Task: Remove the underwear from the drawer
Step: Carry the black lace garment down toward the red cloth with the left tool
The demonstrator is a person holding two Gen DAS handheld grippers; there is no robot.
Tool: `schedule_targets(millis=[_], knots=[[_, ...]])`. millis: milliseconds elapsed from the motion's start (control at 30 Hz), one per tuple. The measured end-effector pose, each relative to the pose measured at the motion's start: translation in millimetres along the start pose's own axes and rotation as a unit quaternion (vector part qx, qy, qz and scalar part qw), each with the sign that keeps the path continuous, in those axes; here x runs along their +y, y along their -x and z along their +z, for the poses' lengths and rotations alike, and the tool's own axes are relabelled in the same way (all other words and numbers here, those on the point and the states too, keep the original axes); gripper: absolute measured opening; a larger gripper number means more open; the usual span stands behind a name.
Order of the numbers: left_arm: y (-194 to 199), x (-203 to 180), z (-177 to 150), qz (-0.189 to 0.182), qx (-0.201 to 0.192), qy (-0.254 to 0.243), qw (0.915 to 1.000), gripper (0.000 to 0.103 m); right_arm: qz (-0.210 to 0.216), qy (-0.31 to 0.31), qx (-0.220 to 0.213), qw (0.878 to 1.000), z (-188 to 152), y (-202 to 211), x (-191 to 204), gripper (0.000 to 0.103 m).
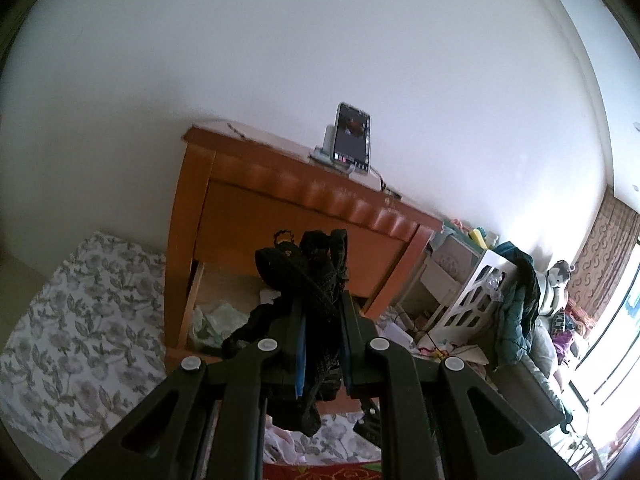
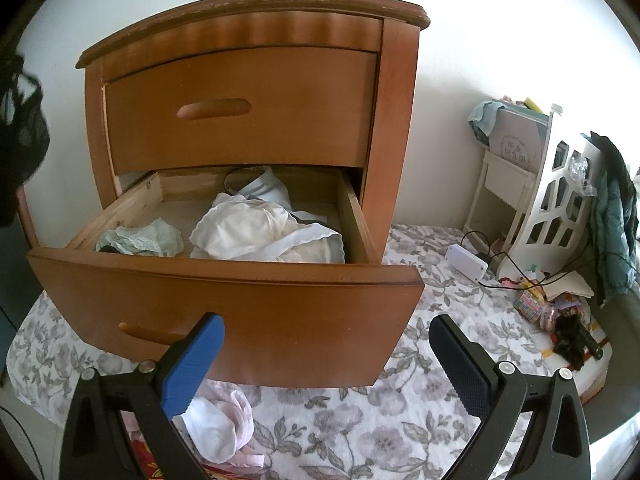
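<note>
Left gripper (image 1: 322, 344) was nearly closed, its blue pads clamping a black lace undergarment (image 1: 308, 276) that bunched above the fingertips and trailed below them. Right gripper (image 2: 326, 344) stood wide open and held nothing, poised in front of the pulled-out lower drawer (image 2: 224, 296).

Hazards, by judgement:
- The black garment was gripped in a loose bundle. A hanging loop could have snagged on the drawer front or the gripper linkage and pulled the fabric free.
- Lace and mesh offer little for the pads to bite on. A quick swing of the hand could have let the garment slip.
- The white underwear (image 2: 260, 232) lay heaped and overlapping in the drawer. A single pinch there could have lifted several pieces at once, or dragged one over the drawer side.
- The pale green underwear (image 2: 140, 240) sat close behind the drawer front, where a descending finger could have struck wood.

Just below the right gripper, white and pink garments (image 2: 220, 428) already lay on the floral bedsheet (image 2: 400, 420). The wooden nightstand (image 2: 248, 12) stood on this sheet, its upper drawer (image 2: 240, 108) closed. A phone (image 1: 352, 136) was propped on its top. Farther off were a white power strip (image 2: 466, 262), scattered clutter, a white openwork panel (image 2: 556, 208) with a teal jacket (image 2: 616, 208) draped over it, and a plain white wall (image 1: 320, 40).
</note>
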State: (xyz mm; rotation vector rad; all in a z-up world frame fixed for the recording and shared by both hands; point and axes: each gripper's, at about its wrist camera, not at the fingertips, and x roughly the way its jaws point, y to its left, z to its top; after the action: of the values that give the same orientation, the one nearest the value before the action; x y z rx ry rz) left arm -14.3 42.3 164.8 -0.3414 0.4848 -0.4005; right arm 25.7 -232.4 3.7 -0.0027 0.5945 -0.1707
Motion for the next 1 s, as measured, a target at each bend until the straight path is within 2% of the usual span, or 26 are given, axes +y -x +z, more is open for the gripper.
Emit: schedule_targets(millis=[467,1000], knots=[[-26.3,25.2,-44.9,0.002,0.053,0.041,0.9977,0.014,-0.001,0.004,0.003,1.000,0.8,-0.1,0.0,0.103],[-53.7,36.5,-72.0,0.005,0.109,0.056,0.9925,0.014,-0.003,0.007,0.005,1.000,0.0,-1.3,1.1,0.103]])
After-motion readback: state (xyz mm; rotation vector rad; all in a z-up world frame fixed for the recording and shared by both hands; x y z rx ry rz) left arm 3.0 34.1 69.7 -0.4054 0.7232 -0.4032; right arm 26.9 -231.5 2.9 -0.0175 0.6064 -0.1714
